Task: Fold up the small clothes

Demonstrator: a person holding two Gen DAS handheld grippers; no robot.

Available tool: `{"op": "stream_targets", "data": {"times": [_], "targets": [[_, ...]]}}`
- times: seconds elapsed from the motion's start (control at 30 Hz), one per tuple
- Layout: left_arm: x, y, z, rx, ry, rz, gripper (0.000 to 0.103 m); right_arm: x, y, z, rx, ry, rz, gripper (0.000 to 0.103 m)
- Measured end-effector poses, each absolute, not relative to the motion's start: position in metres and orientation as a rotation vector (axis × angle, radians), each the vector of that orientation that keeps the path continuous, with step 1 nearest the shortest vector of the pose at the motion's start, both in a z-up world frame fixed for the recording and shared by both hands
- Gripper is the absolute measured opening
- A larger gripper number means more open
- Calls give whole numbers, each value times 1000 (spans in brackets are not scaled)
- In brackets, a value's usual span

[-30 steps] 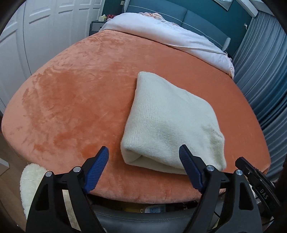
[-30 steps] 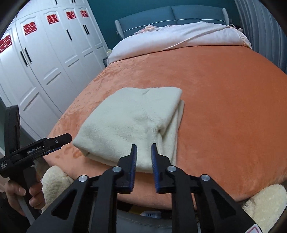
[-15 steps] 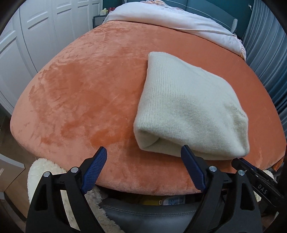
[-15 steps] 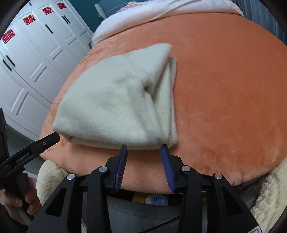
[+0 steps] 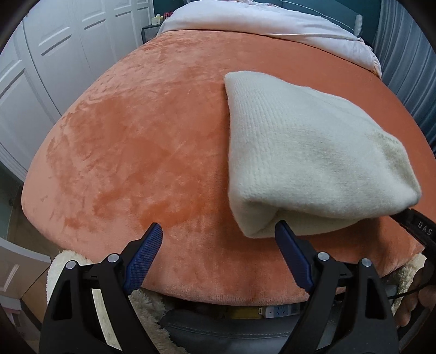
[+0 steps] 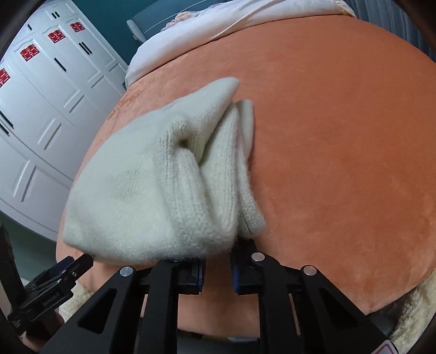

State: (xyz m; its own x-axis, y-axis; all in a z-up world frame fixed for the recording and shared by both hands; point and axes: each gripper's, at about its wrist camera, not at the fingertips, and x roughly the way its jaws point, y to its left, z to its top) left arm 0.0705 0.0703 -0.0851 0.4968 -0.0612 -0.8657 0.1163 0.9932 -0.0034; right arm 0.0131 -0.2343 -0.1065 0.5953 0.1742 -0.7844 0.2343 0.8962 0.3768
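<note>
A folded cream knit garment [image 5: 305,152] lies on the orange plush bed cover [image 5: 141,141], near its front edge. My left gripper [image 5: 218,245] is open, its right finger just touching the garment's near left corner, nothing between the jaws. In the right wrist view the same garment [image 6: 163,185] fills the centre. My right gripper [image 6: 218,258] is pushed into its near edge, the knit folds bunched between and over the jaws. The fingertips are hidden by the cloth. The right gripper's tip also shows in the left wrist view [image 5: 417,226] under the garment's right corner.
A pale quilt [image 5: 272,19] lies at the bed's far end. White wardrobe doors [image 6: 41,89] stand to the left. A fluffy cream rug [image 5: 65,264] lies below the bed's front edge. A power strip [image 5: 278,310] sits under the bed. The left gripper shows at the lower left [image 6: 57,280].
Both grippers have moved forward to the garment. The right gripper opened, went into the garment's near edge and narrowed on it, lifting and bunching the cloth. The left gripper stayed open.
</note>
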Motion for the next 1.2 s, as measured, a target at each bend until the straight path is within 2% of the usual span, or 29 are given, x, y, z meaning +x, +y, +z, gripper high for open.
{"op": "stream_targets", "data": {"times": [0.1,0.2,0.37,0.43,0.5,0.6,0.7,0.77,0.9,0.97,1.03,1.2], "targets": [[74,66,-95,77,1073,-98,82,14,-237,-126,470,1024,-41,13],[71,65,-97,84,1067,-86,82,-7,-231,-121,437,1035,-42,14],[74,65,-99,82,1077,-75,84,-34,-239,-81,412,889,-79,15],[75,64,-99,90,1074,-69,84,-33,-248,-62,427,831,-78,20],[76,64,-100,96,1073,-64,84,-24,-253,-51,441,807,-57,20],[80,65,-101,97,1071,-51,84,-2,-245,-53,389,843,-32,20],[86,67,-105,113,1079,-41,84,25,-225,-90,258,990,-60,20],[86,68,-104,111,1087,-44,84,20,-223,-94,235,966,-70,20],[69,63,-88,128,1054,-62,83,1,-217,-67,234,918,-84,24],[58,60,-80,118,1035,-80,83,-22,-214,-57,218,889,-84,31],[45,53,-74,109,1022,-93,86,-40,-209,-52,202,874,-108,50],[22,29,-67,136,955,-112,89,-74,-199,-57,189,882,-157,65]]}}
